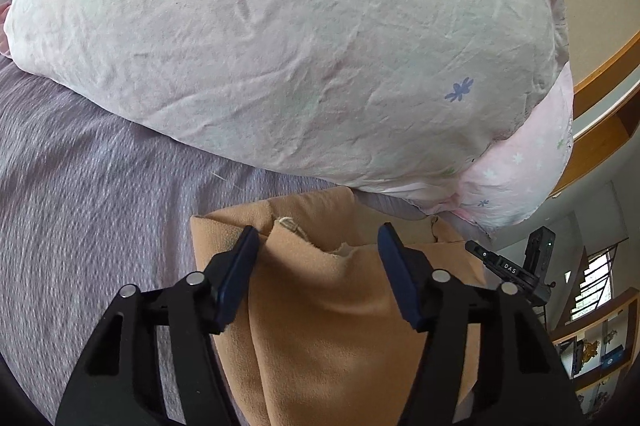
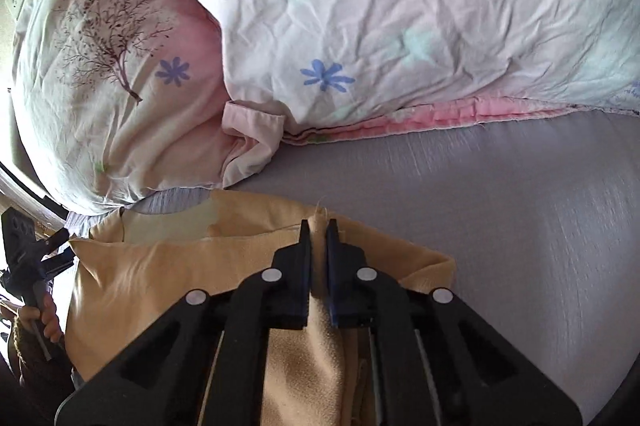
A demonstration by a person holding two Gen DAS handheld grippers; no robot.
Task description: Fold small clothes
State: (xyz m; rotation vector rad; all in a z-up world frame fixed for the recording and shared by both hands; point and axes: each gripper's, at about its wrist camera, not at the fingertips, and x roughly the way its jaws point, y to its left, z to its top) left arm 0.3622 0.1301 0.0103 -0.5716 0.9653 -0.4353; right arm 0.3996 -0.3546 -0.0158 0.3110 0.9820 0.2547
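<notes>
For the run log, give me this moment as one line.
left gripper: open over tan cloth garment | right gripper: shut on garment | surface: grey bedsheet

Tan garment (image 2: 192,266), soft matte fabric, is lying partly folded on the grey bedsheet (image 2: 500,186), just short of the pillows. It's sitting in layers: a paler inner face is showing along the far edge, and a frayed edge with a whitish tag (image 1: 290,226) is peeking out near the top. A raised ridge of the cloth is standing pinched up from the middle, the rest is draping loosely with shallow creases. Near edge is running out of view.
</notes>
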